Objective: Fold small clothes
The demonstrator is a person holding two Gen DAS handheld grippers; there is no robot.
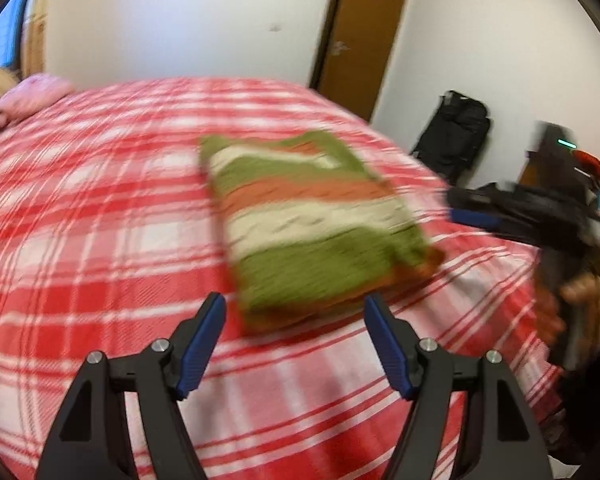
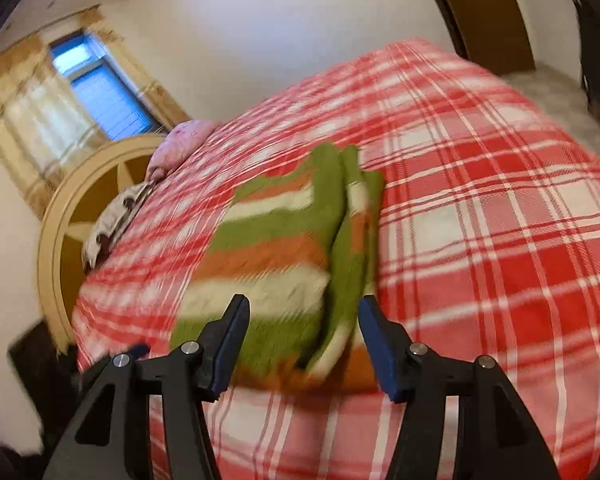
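A knitted sweater (image 1: 308, 224) with green, orange and cream stripes lies folded into a compact rectangle on the red-and-white plaid bed (image 1: 100, 220). My left gripper (image 1: 294, 308) is open and empty, just short of the sweater's near edge. In the right wrist view the same sweater (image 2: 284, 264) lies folded, with a folded layer along its right side. My right gripper (image 2: 302, 316) is open and empty, hovering over the sweater's near edge. The right gripper also shows at the right of the left wrist view (image 1: 472, 216), held in a hand.
A pink pillow (image 1: 32, 96) lies at the head of the bed, by a wooden headboard (image 2: 60, 216). A brown door (image 1: 360, 40) and a black backpack (image 1: 456, 136) stand beyond the bed's far side. A window (image 2: 100, 92) is behind the headboard.
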